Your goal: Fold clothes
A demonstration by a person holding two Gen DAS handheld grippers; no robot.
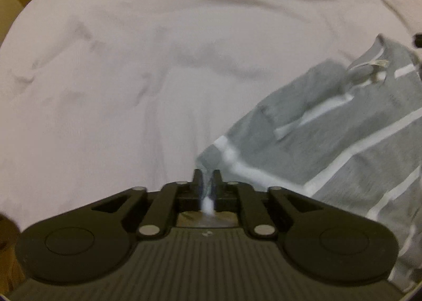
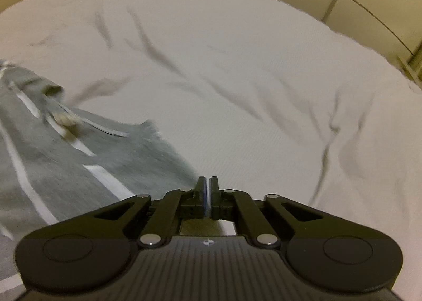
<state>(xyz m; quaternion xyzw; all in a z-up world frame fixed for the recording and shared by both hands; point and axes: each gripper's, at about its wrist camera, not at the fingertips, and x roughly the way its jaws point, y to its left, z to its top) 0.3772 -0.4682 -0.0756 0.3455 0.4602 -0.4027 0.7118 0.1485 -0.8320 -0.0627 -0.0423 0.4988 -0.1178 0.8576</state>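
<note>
A grey, white-striped shirt (image 1: pixel 343 127) lies spread on a white-sheeted bed (image 1: pixel 132 77). The left gripper (image 1: pixel 207 175) pinches its corner. The right gripper (image 2: pixel 207 182) is closed at the shirt's opposite edge, seemingly clamping fabric, though blur obscures it.

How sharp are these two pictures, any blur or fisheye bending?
Left wrist view: dim, soft overall; the grey striped garment smears near the left hand-held gripper. Right wrist view: garment and sheet creases streak with motion blur; wall lines bow from fisheye.
</note>
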